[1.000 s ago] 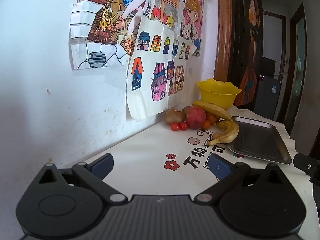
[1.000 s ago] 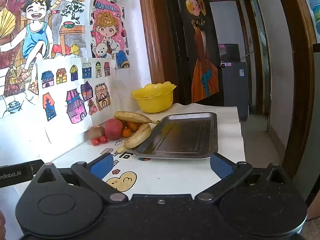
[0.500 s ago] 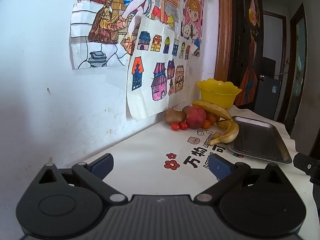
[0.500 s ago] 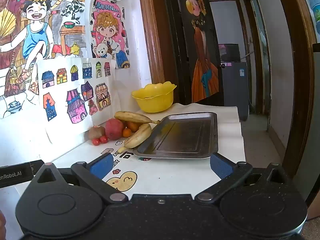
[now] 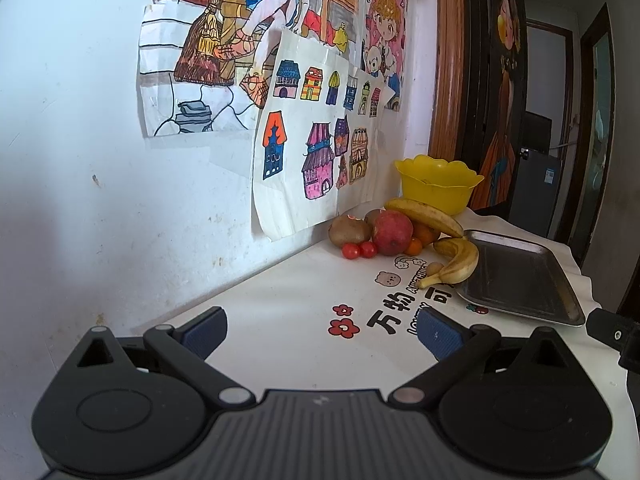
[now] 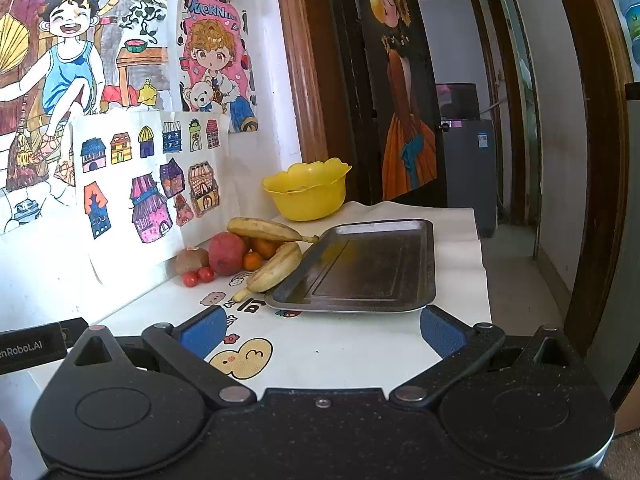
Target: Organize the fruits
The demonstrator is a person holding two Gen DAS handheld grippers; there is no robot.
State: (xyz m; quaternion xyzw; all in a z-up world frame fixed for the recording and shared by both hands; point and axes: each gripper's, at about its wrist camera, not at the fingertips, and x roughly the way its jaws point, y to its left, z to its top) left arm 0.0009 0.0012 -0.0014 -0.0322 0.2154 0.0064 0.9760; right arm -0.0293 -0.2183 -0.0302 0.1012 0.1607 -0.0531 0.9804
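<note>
Both tools are idle at the near end of the table: the left gripper (image 5: 320,330) and the right gripper (image 6: 320,330) each have their jaws spread wide with nothing between the blue pads. The fruit sits in a tight cluster at the far end against the wall, well apart from both tools. A kiwi (image 5: 349,231), a red apple (image 5: 392,232) and two cherry tomatoes (image 5: 359,250) lie in front; an upper banana (image 6: 266,229) rests across the oranges (image 6: 264,247), and a lower banana (image 6: 276,268) leans against the rim of the empty metal tray (image 6: 416,304). A yellow bowl (image 6: 306,196) stands behind the pile; its contents cannot be determined from this angle. Hazards, as judged from this layout: lifting the apple or an orange first would likely unseat the upper banana; nudging the cherry tomatoes could send them rolling off the cloth; excessive clamping would probably bruise the ripe, spotted bananas; and pulling the lower banana away sideways may shift the tray toward the table edge.
</note>
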